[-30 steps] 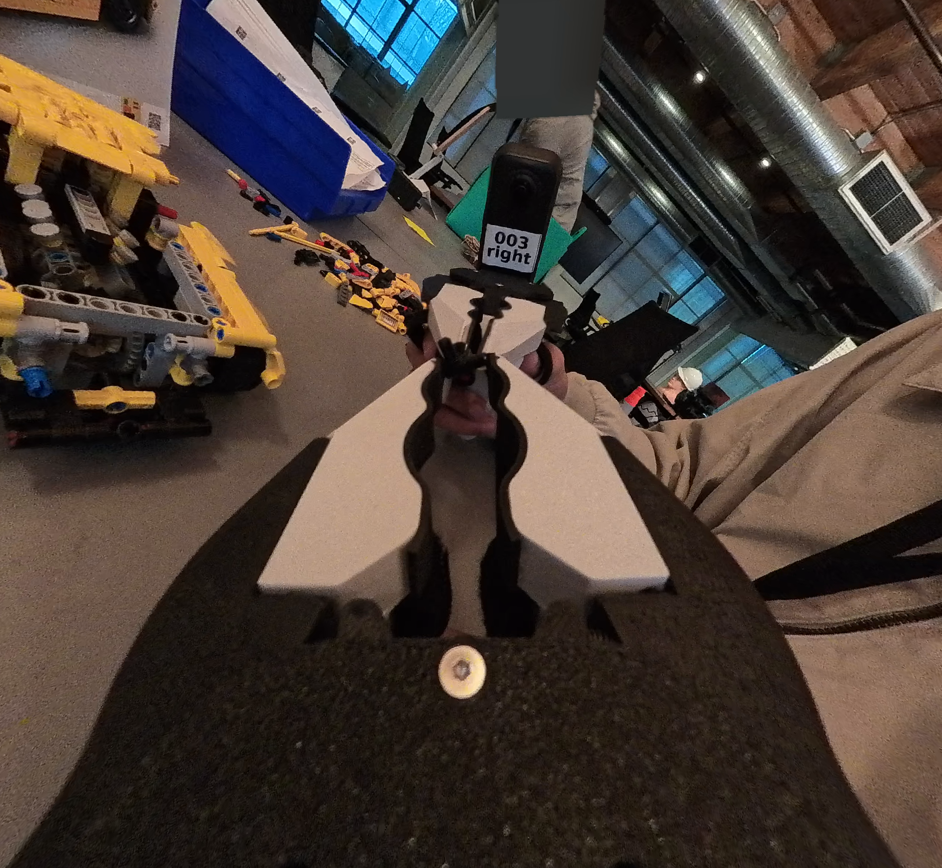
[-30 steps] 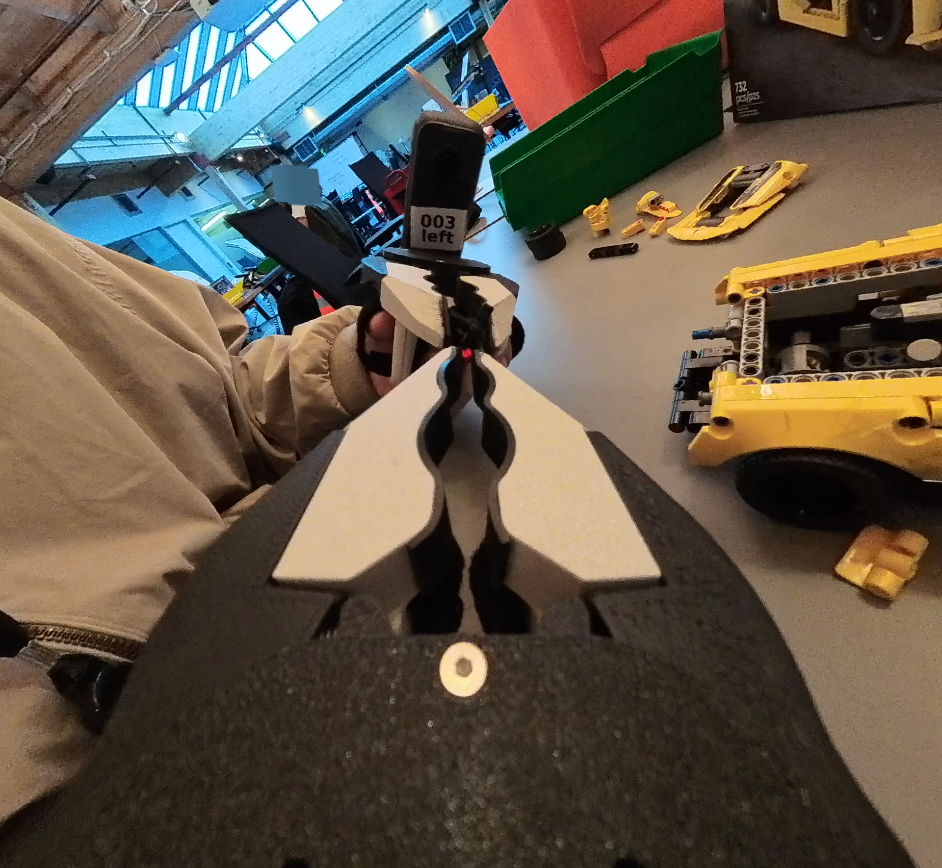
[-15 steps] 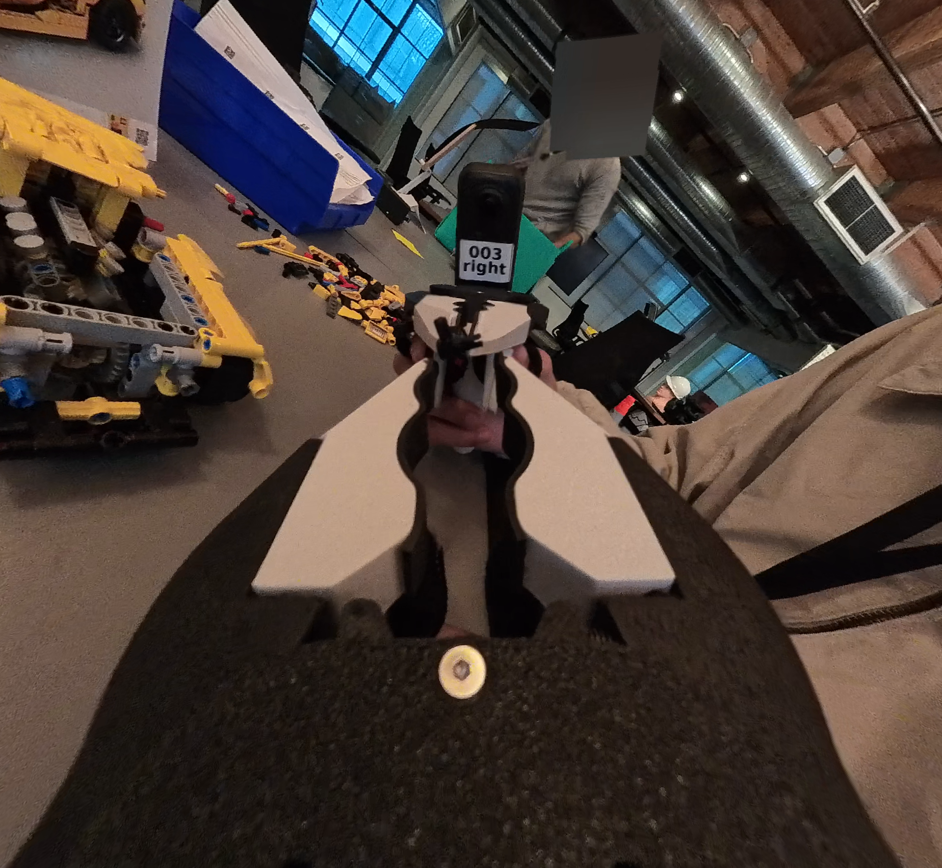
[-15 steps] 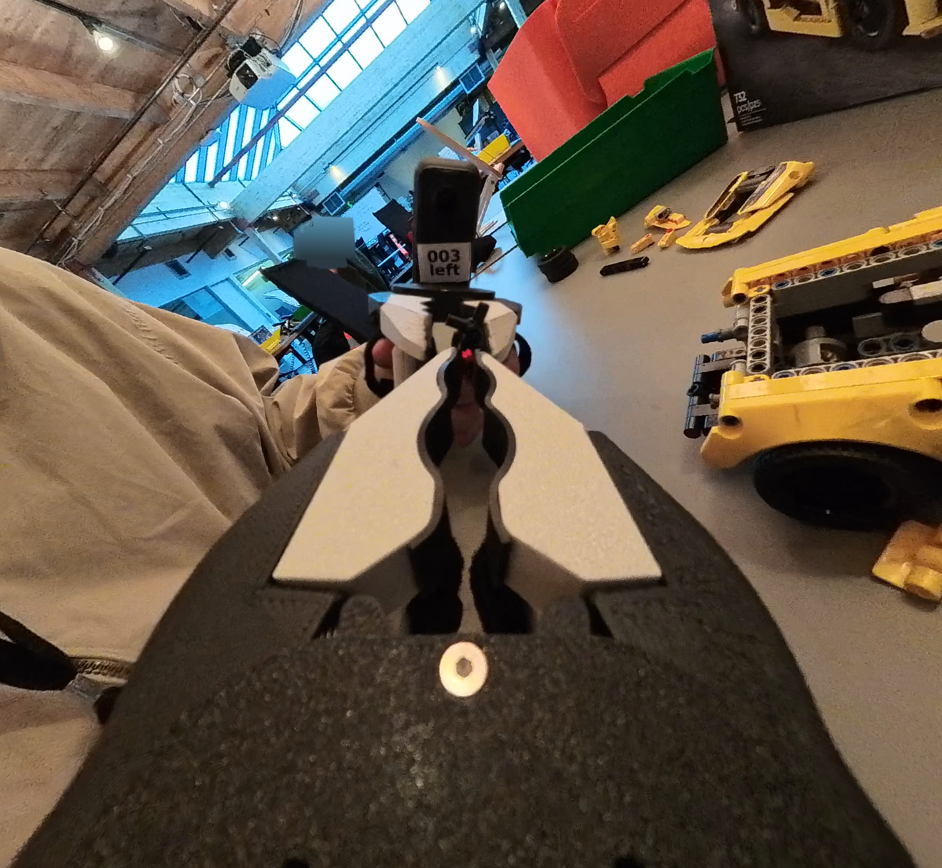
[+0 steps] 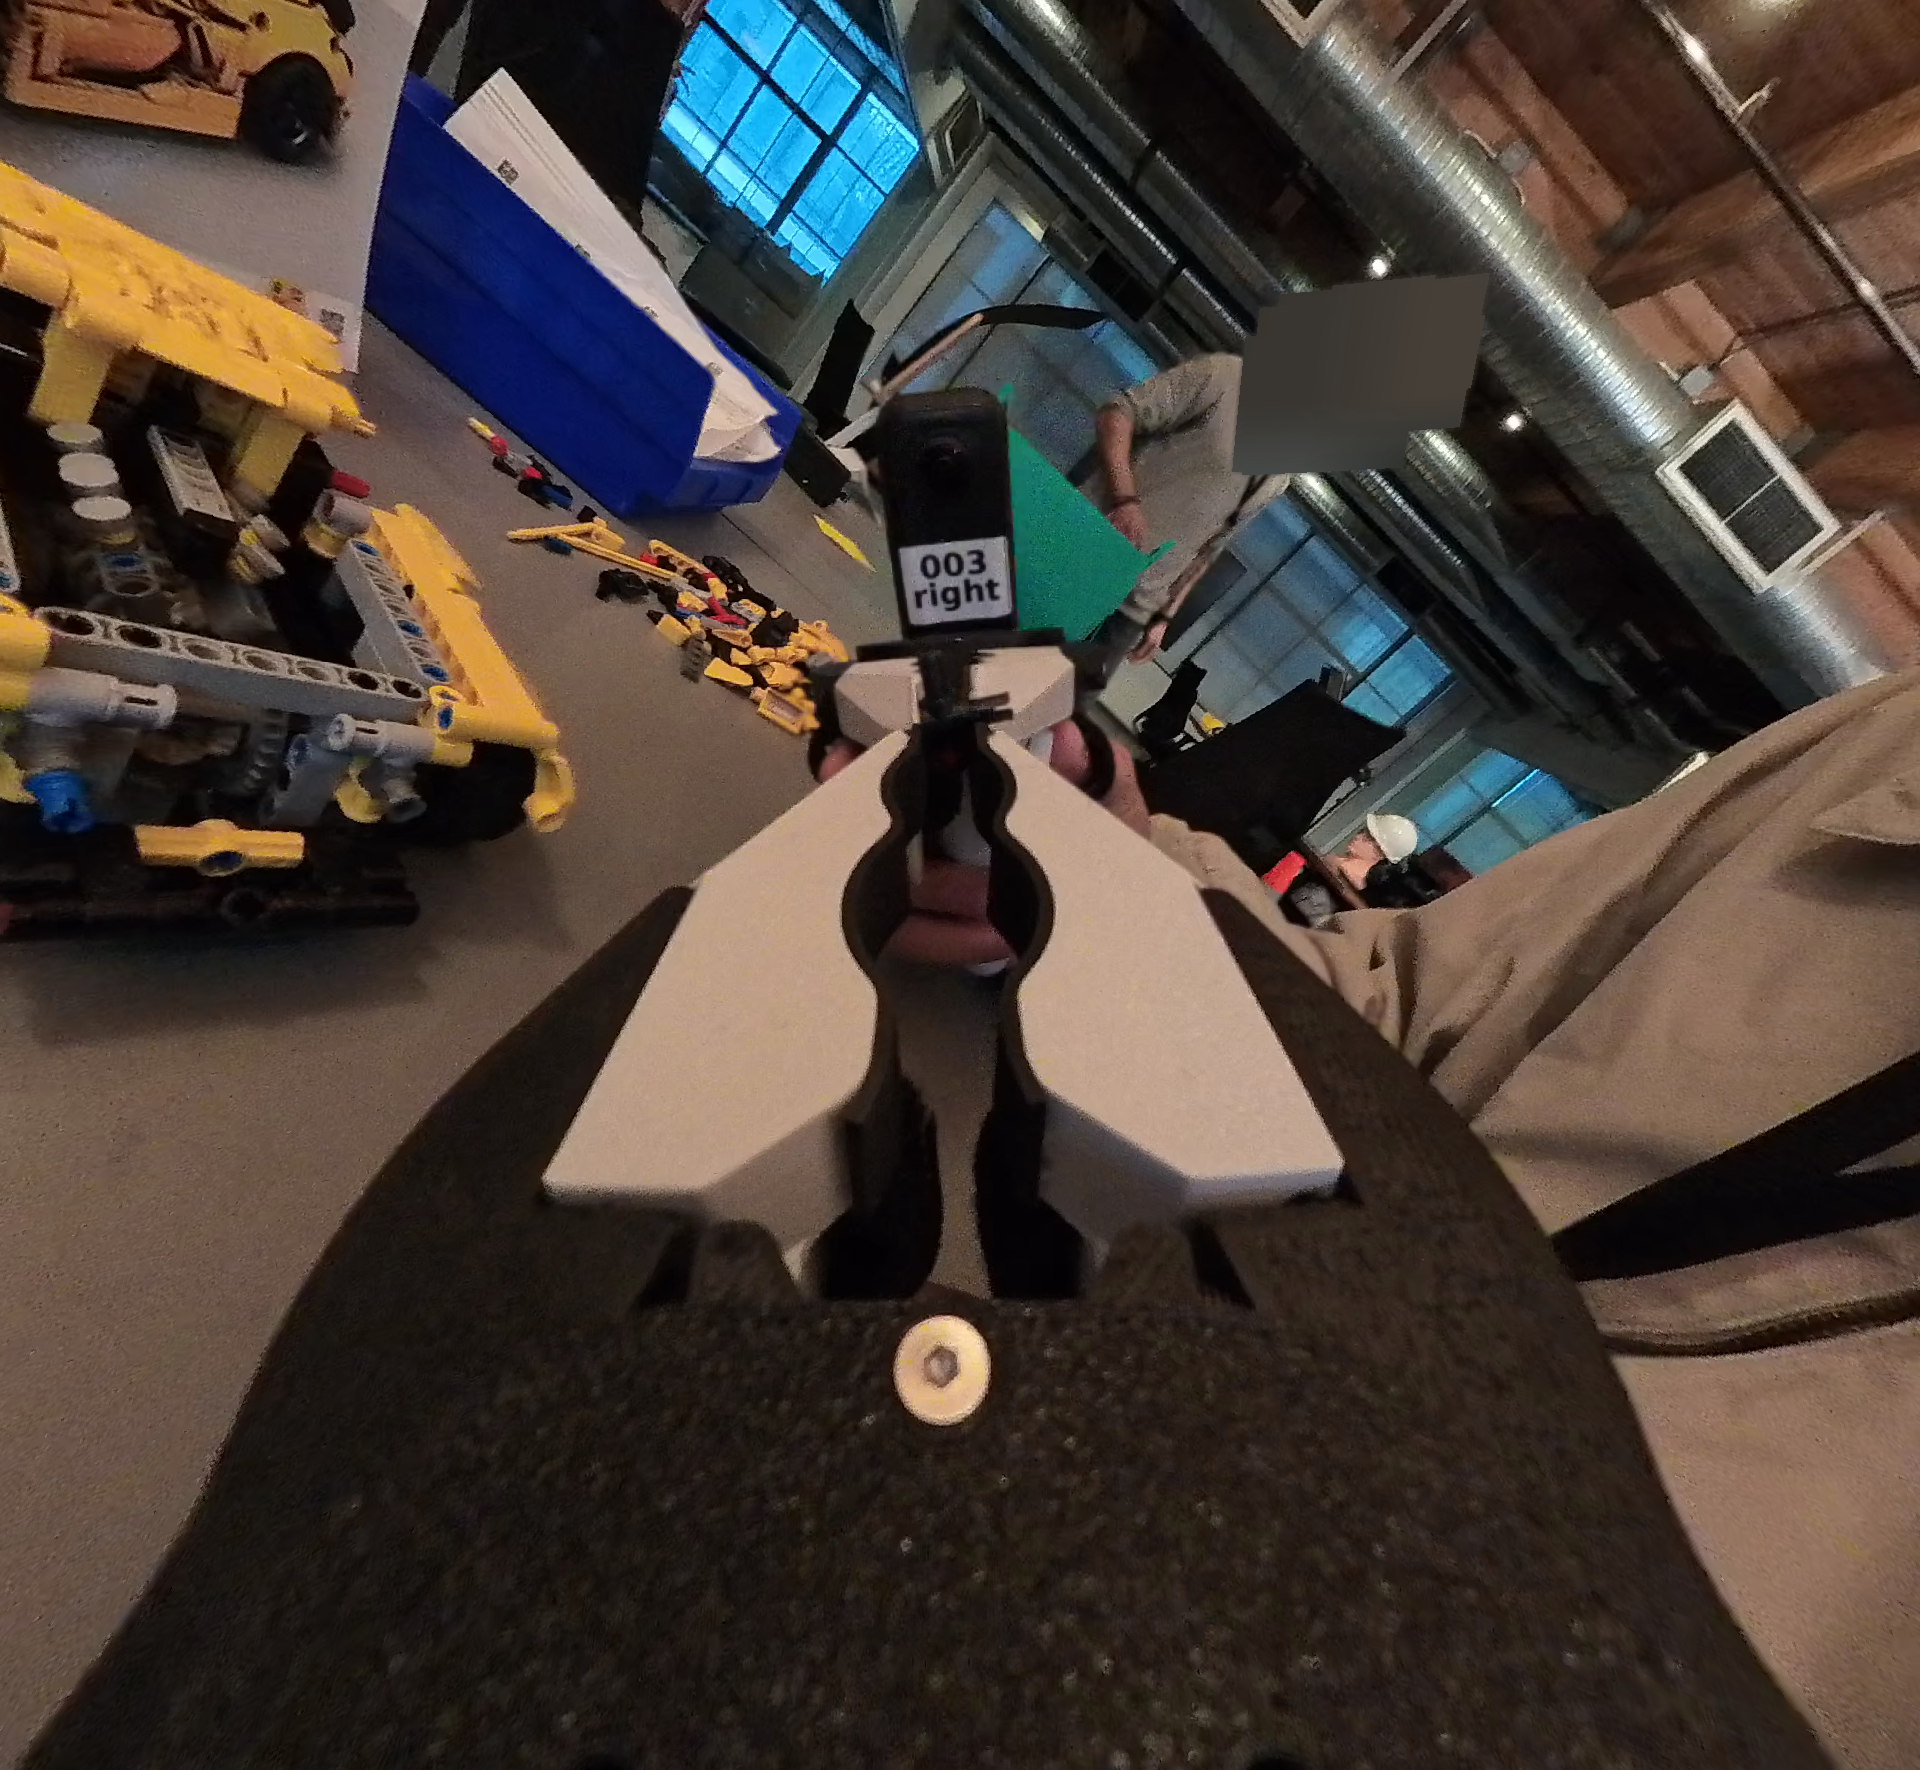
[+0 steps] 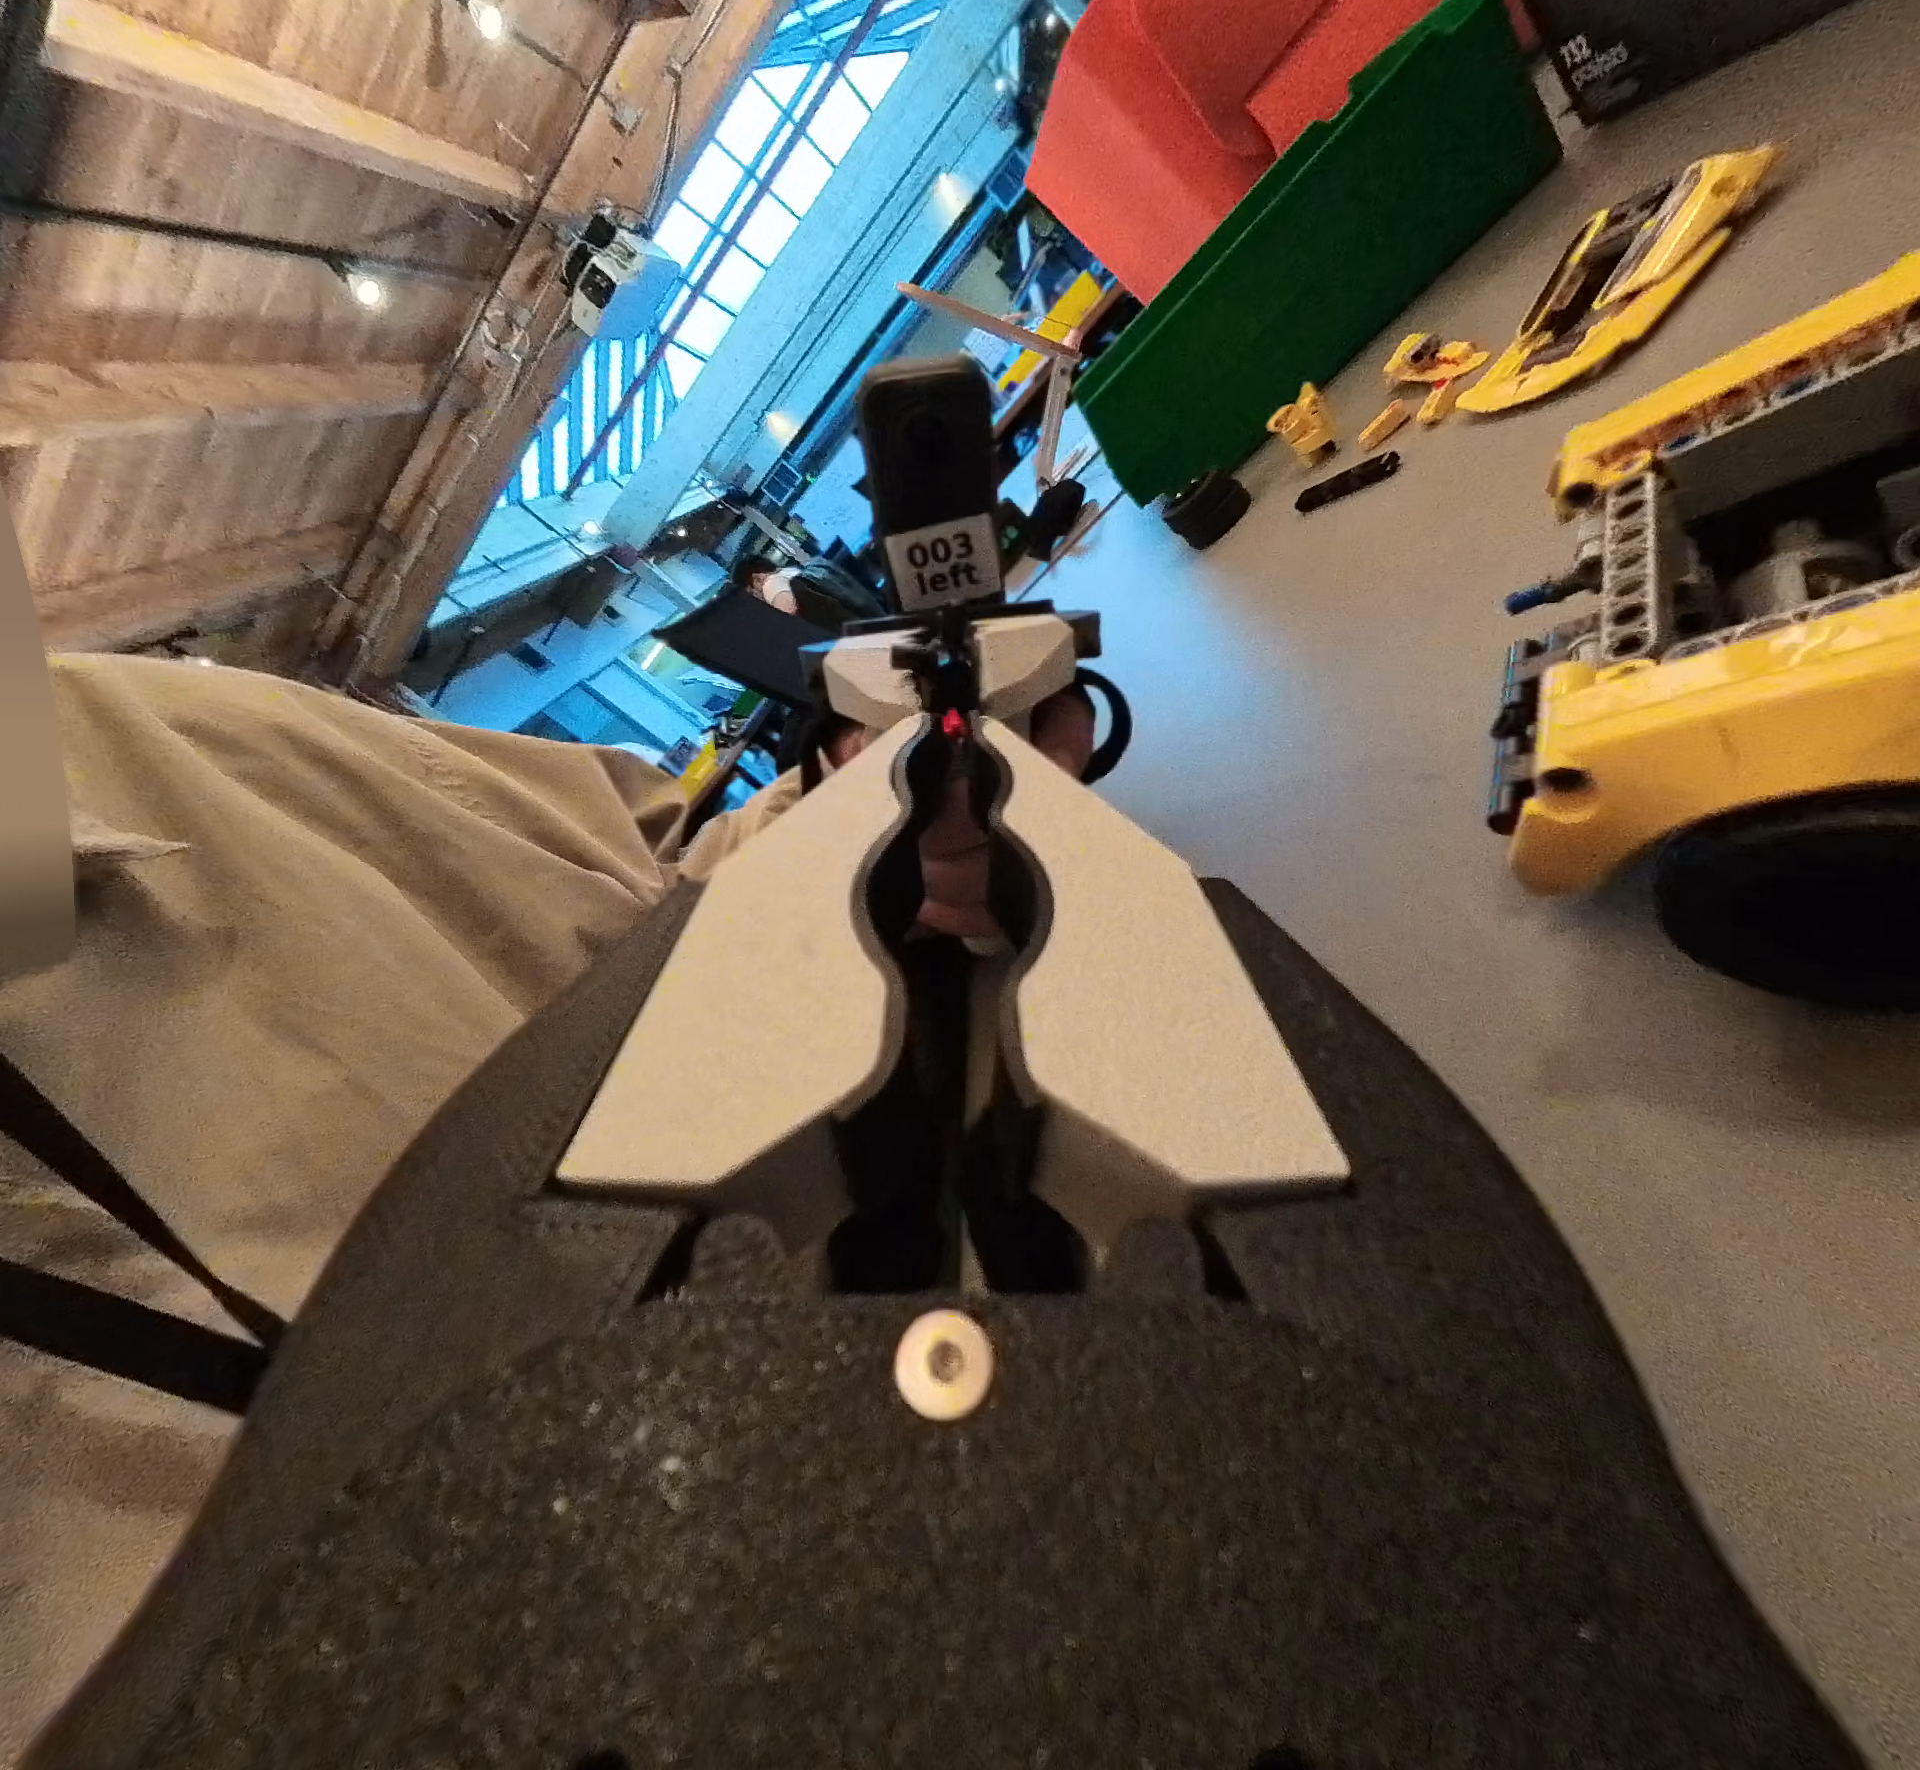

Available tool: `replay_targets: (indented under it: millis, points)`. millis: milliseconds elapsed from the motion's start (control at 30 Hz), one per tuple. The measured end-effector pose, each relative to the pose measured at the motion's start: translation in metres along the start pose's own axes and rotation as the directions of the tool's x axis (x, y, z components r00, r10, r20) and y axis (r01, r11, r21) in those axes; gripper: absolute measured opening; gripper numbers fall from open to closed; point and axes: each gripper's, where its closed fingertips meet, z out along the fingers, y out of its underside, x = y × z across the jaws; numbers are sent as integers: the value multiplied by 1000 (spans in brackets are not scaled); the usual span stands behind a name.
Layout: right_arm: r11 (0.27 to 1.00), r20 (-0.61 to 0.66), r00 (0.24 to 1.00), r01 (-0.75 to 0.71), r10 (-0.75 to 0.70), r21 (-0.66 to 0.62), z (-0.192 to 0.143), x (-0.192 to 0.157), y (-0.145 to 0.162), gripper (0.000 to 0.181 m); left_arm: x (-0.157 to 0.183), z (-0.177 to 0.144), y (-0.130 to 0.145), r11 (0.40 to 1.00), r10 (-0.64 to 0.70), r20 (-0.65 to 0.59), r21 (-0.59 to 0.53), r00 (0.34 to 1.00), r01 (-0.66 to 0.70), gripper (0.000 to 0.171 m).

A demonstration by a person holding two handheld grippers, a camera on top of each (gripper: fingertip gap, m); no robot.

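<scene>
Both grippers have tilted further since a second ago, so more ceiling and less grey table (image 5: 187,1149) shows in each view. Tip to tip, the left gripper (image 5: 948,744) and right gripper (image 6: 943,733) face each other above the table, their fingers drawn nearly together on a small dark piece with a red end (image 6: 951,721); which of them truly grips it I cannot tell, since the piece is tiny and half hidden between the tips. It seems to lie along the line joining the two grippers. Open table lies beneath and between them. A half-built yellow brick car (image 6: 1714,712) stands off to the side, cut by the frame edge. Farther off lie scattered loose parts (image 5: 727,619), then a blue bin (image 5: 540,338) and a green bin (image 6: 1330,245).
</scene>
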Motion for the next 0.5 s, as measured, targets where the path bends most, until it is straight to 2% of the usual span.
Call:
replay_targets:
  millis: [100,200,500]
  points:
    - [999,34,998,-46,46,3,1,-1,1,1,1,-2,0,995,98,19,-37,995,-97,5]
    - [997,58,996,-73,73,-7,2,-2,3,1,2,-3,1,989,134,9,-68,991,-133,5]
    - [996,24,998,59,-58,-62,-1,-8,4,0,9,-3,4,986,143,-28,-82,989,-145,5]
